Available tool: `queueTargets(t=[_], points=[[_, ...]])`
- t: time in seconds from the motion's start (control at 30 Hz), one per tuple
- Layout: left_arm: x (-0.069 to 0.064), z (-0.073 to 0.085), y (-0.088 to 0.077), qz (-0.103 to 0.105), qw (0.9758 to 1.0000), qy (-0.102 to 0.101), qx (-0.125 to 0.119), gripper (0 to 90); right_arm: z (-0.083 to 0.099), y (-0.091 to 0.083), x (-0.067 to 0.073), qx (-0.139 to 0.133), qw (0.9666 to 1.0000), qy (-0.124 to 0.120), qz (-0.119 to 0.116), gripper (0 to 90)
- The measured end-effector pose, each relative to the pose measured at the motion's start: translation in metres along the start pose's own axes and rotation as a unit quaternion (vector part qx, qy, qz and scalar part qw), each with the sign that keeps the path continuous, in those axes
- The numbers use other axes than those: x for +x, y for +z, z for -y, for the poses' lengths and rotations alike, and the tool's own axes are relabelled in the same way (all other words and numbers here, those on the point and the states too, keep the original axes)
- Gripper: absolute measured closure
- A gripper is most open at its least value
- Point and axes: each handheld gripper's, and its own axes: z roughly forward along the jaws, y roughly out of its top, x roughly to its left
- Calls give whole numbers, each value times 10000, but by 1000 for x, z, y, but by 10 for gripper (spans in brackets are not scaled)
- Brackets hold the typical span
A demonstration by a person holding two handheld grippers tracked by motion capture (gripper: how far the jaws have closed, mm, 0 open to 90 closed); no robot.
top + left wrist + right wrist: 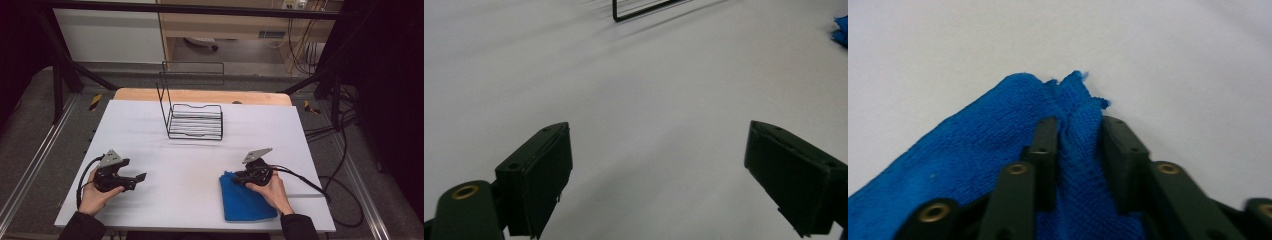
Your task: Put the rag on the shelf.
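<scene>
A blue cloth (245,197) lies folded on the white table at the front right. My right gripper (236,177) is at its far left corner. In the right gripper view the jaws are shut on a pinched-up corner of the blue cloth (998,155), with the right gripper (1080,127) holding the fold between its pads. My left gripper (141,177) rests at the front left of the table, held by a hand. In the left gripper view its jaws stand wide apart, and the left gripper (659,155) has only bare table between them.
A black wire rack (192,120) stands at the middle back of the white table (200,150); its corner (644,10) shows far off in the left gripper view. Cables (310,185) trail off the right side. A black frame surrounds the table.
</scene>
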Motion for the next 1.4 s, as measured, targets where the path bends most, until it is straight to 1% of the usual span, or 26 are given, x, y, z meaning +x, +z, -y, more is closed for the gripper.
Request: queueTargets(t=[0.1, 0.17, 0.27, 0.3, 0.33, 0.47, 0.5, 0.57, 0.67, 0.77, 0.9, 1.0, 1.03, 1.07, 1.1, 1.17, 1.23, 1.3, 1.33, 1.37, 1.4], points=[[0, 0, 0, -2, 10000, -5, -7, 121, 0, 0, 1, 28, 9999, 71, -76, 811], [1, 0, 0, -8, 10000, -13, 2, 121, -1, -1, 1, 34, 9999, 115, -104, 823], [1, 0, -1, -13, 10000, -29, -19, 122, -2, -3, 3, -43, 10000, -4, -77, 830], [1, 0, -1, -20, 10000, -30, -18, 122, -2, -3, 3, -43, 10000, -4, -77, 830], [1, 0, -1, -22, 10000, -19, -7, 123, -5, -5, 6, -100, 9999, -118, -50, 833], [1, 0, 0, -32, 10000, -11, 9, 123, -15, -8, 12, -359, 9985, -406, -101, 834], [1, 0, 0, -32, 10000, -11, 9, 123, -17, -8, 13, -379, 9982, -454, -121, 835], [1, 0, 0, -36, 10000, -12, 6, 123, -25, -6, 16, -412, 9968, -671, -121, 835], [2, 1, -1, -59, 10000, -26, -4, 123, -37, 1, 21, -412, 9952, -873, -190, 835], [2, 1, -1, -71, 10000, -44, -22, 124, -52, 12, 26, -442, 9928, -1083, -252, 834], [2, 0, -2, -73, 10000, -28, -26, 124, -72, 27, 33, -409, 9904, -1278, -335, 834], [2, 0, -2, -73, 10000, -29, -23, 124, -83, 39, 38, -418, 9879, -1421, -460, 834], [2, 0, -1, -70, 10000, -26, -20, 124, -83, 39, 38, -418, 9879, -1421, -460, 834], [2, 0, -1, -72, 10000, -26, -18, 124, -88, 47, 43, -412, 9857, -1529, -569, 833], [2, 0, -1, -71, 10000, -26, -17, 124, -90, 52, 45, -415, 9846, -1580, -617, 832], [1, 0, -1, -68, 10000, -17, -12, 125, -92, 60, 47, -343, 9836, -1650, -643, 830], [1, 0, -1, -64, 10000, -14, 1, 125, -93, 68, 47, -281, 9836, -1658, -654, 823], [1, 0, -1, -60, 10000, -10, 9, 125, -93, 71, 47, -271, 9839, -1641, -653, 812], [1, 0, -1, -59, 10000, -9, 25, 126, -92, 73, 46, -286, 9843, -1637, -596, 794], [0, -1, 0, -60, 10000, -41, 34, 126, -91, 75, 45, -332, 9846, -1625, -547, 703], [-1, -1, 0, -61, 10000, -49, 23, 126, -91, 74, 46, -428, 9853, -1593, -445, 621]])
